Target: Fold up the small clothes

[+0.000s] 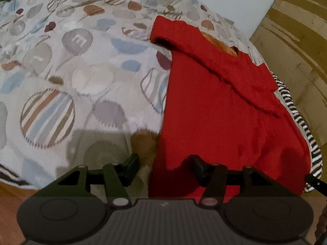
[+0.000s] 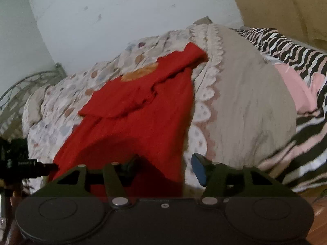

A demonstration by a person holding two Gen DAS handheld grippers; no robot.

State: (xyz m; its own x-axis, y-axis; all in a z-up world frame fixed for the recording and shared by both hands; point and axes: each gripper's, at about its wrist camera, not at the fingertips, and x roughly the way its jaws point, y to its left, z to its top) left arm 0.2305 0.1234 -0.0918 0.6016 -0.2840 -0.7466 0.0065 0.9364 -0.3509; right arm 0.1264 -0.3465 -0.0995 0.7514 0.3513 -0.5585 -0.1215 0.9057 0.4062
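The red knit top (image 1: pixel 220 110) lay flat on the bed, hem toward both cameras, near the bed's right-hand edge. One sleeve was already turned in across the chest; the other sleeve (image 1: pixel 163 32) stuck out w/ its cuff open. An orange patch (image 2: pixel 141 72) showed at the neck, prob. lining or a print; can't tell which.

Left hand-held gripper (image 1: pixel 163 169) hung released at the hem's left corner, jaws spread wide, one finger over bedding, one over red fabric. Right hand-held gripper (image 2: pixel 163 166) was also released, straddling the hem's right corner; its right pad looked blue. Neither was pinching cloth yet.

Judgement: step in hand looked like taking both hem corners to fold the bottom up toward the neck. To do it well: drop each jaw low enough to catch both layers, not just the top one, close at matching depth, lift together and carry evenly so the fold line stays square. Tuck the loose sleeve first or it'll poke out.

Material: fuzzy, medium-weight knit w/ a wavy edge on the folded sleeve; soft, likely stretchy, so it may sag between grips.

Underneath, a quilted bedspread (image 1: pixel 71 71) printed w/ circles and stripes, scalloped border, beige backing (image 2: pixel 249 102). A zebra-striped fabric (image 2: pixel 290 47) and something pink (image 2: pixel 296 89) lay beyond. Pale wall (image 2: pixel 122 10) behind, metal bed frame (image 2: pixel 26 85) far left.
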